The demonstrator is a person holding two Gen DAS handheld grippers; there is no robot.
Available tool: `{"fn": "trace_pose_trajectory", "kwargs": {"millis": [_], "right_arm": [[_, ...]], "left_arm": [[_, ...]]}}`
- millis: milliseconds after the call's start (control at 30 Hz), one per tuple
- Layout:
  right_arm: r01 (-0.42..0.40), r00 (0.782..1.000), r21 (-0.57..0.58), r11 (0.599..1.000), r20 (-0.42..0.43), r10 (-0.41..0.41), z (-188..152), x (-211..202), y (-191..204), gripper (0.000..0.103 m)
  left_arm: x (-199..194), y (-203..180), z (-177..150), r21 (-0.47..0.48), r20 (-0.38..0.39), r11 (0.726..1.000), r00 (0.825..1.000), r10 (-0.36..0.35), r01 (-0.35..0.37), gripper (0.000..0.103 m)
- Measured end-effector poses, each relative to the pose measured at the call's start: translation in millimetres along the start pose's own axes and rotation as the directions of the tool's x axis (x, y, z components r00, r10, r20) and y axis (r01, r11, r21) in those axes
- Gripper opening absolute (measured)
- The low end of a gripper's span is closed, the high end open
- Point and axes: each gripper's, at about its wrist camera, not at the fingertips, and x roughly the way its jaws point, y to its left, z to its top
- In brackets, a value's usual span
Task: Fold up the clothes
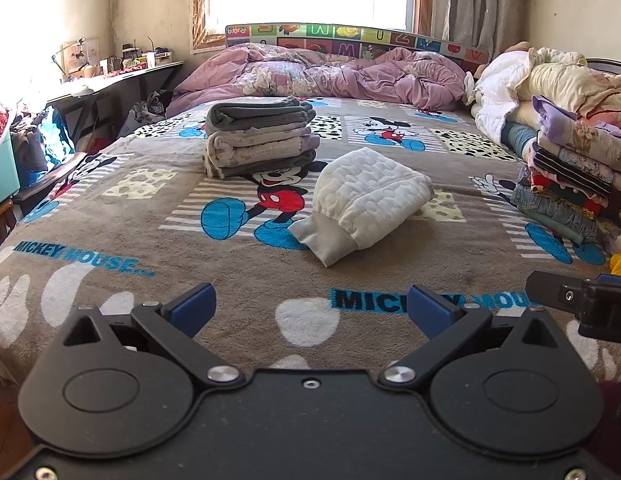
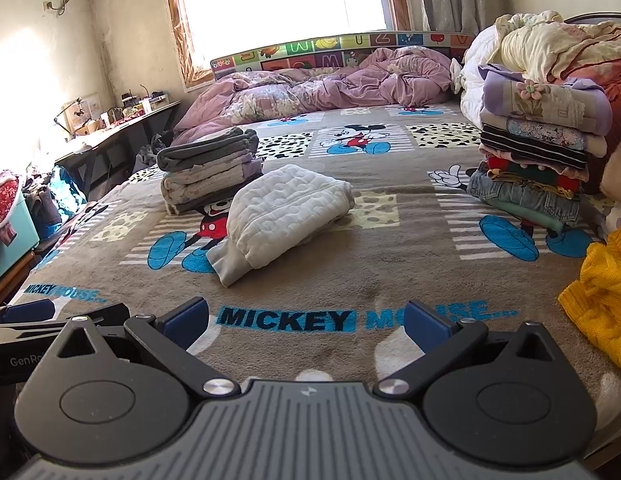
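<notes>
A folded white quilted garment [image 1: 362, 204] lies on the Mickey Mouse blanket [image 1: 238, 280] mid-bed, its cuff toward me; it also shows in the right wrist view [image 2: 282, 216]. Behind it to the left stands a folded stack of grey and pale clothes [image 1: 260, 142] [image 2: 210, 168]. My left gripper [image 1: 310, 312] is open and empty, low over the blanket's near edge, well short of the garment. My right gripper [image 2: 306, 324] is open and empty beside it. A yellow knit garment [image 2: 598, 300] lies unfolded at the right.
A tall stack of folded clothes [image 2: 538, 160] and heaped bedding [image 2: 550, 48] stand on the bed's right side. A crumpled purple duvet [image 1: 318, 76] lies by the headboard. A cluttered desk [image 1: 110, 76] and bags [image 1: 42, 144] stand left of the bed.
</notes>
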Motion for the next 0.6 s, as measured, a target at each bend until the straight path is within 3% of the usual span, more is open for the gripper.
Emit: {"fn": "trace_pose_trajectory", "kwargs": {"millis": [600], "right_arm": [[-0.006, 1.000, 0.008, 1.000, -0.003, 0.006, -3.6, 3.5, -0.5, 0.103]], "left_arm": [[3.9, -3.4, -1.9, 0.009, -0.008, 1.000, 1.000, -0.002, 0.002, 0.103]]}}
